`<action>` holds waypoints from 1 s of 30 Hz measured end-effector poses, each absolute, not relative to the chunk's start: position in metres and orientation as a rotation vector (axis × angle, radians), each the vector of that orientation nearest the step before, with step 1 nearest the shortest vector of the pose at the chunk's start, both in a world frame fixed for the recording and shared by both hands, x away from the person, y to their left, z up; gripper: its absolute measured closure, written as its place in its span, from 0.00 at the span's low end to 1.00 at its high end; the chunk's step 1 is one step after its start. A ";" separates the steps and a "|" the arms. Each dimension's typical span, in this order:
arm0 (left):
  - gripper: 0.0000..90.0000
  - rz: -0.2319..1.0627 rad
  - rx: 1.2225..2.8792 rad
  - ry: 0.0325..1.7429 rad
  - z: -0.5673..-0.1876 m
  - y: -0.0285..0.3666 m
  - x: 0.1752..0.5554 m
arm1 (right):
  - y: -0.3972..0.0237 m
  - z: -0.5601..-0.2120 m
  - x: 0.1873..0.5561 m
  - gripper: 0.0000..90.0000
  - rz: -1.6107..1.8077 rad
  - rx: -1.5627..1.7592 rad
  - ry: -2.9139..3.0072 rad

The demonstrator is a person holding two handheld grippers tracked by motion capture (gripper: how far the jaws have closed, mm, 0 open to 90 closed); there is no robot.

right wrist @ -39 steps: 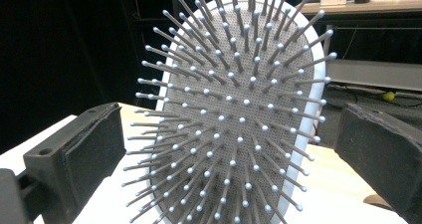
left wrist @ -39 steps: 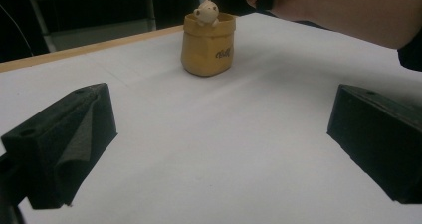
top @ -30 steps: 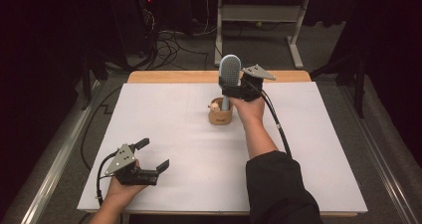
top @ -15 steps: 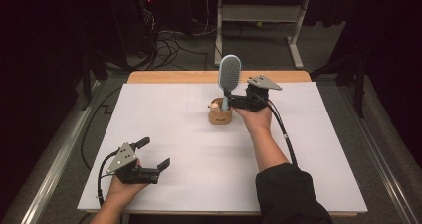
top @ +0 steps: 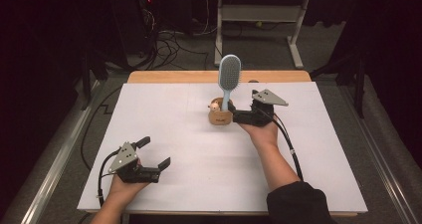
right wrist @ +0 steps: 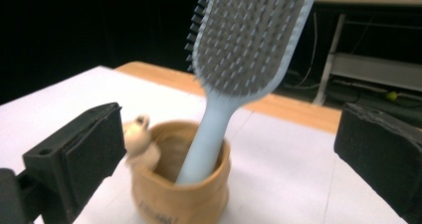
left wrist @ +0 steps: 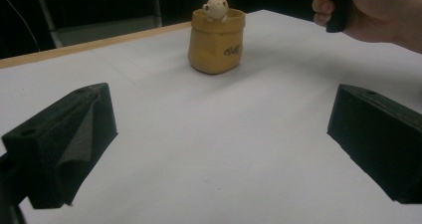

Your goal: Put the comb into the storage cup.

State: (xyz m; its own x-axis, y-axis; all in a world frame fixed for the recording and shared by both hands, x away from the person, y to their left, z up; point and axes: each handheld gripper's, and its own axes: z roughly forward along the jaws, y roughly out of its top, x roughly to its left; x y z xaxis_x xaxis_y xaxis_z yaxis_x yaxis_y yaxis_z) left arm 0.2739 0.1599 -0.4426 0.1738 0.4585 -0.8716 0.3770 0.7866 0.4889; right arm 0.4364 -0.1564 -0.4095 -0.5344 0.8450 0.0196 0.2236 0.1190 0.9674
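Note:
A light blue hairbrush (top: 229, 74) (right wrist: 249, 35) stands handle-down in a small tan pot (top: 220, 117) (left wrist: 216, 42) (right wrist: 179, 199) near the table's middle back. A little bear figure (left wrist: 215, 7) (right wrist: 139, 137) hangs on the pot's rim. My right gripper (top: 233, 113) (right wrist: 239, 149) is open just right of the pot, its jaws spread wide on either side and touching nothing. My left gripper (top: 155, 152) (left wrist: 219, 149) rests open near the front left corner, far from the pot, with nothing between its jaws.
The white table top (top: 189, 149) has a wooden strip (top: 174, 77) along its back edge. Behind it lie floor cables (top: 174, 40) and a desk frame (top: 259, 15). A metal rail (top: 54, 169) runs along the left side.
My right gripper has let go of the hairbrush and drawn back to the right and lower. The brush now stands by itself in the pot. The left gripper has not moved.

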 end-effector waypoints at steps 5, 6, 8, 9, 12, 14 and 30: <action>0.00 0.074 0.723 1.431 -0.443 0.161 0.275 | -0.160 -0.418 0.421 0.00 1.435 1.016 1.873; 0.00 0.076 0.726 1.428 -0.443 0.161 0.276 | -0.161 -0.421 0.418 0.00 1.432 1.013 1.877; 0.00 0.077 0.722 1.431 -0.443 0.162 0.276 | -0.162 -0.425 0.411 0.00 1.425 1.010 1.889; 0.00 0.079 0.722 1.432 -0.443 0.162 0.276 | -0.163 -0.427 0.408 0.00 1.424 1.008 1.893; 0.00 0.077 0.720 1.435 -0.443 0.162 0.276 | -0.166 -0.433 0.397 0.00 1.428 0.999 1.900; 0.00 0.079 0.724 1.432 -0.443 0.162 0.276 | -0.169 -0.436 0.390 0.00 1.427 0.996 1.910; 0.00 0.081 0.710 1.431 -0.443 0.168 0.275 | -0.224 -0.452 0.327 0.00 1.444 0.986 1.888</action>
State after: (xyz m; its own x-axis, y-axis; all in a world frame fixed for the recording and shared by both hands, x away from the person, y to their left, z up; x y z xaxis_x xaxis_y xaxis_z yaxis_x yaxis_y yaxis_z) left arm 0.2749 0.1677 -0.4426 0.1741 0.4595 -0.8709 0.3580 0.7944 0.4907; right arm 0.3266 -0.2244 -0.4521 -0.5723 0.8201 0.0012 0.2159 0.1492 0.9650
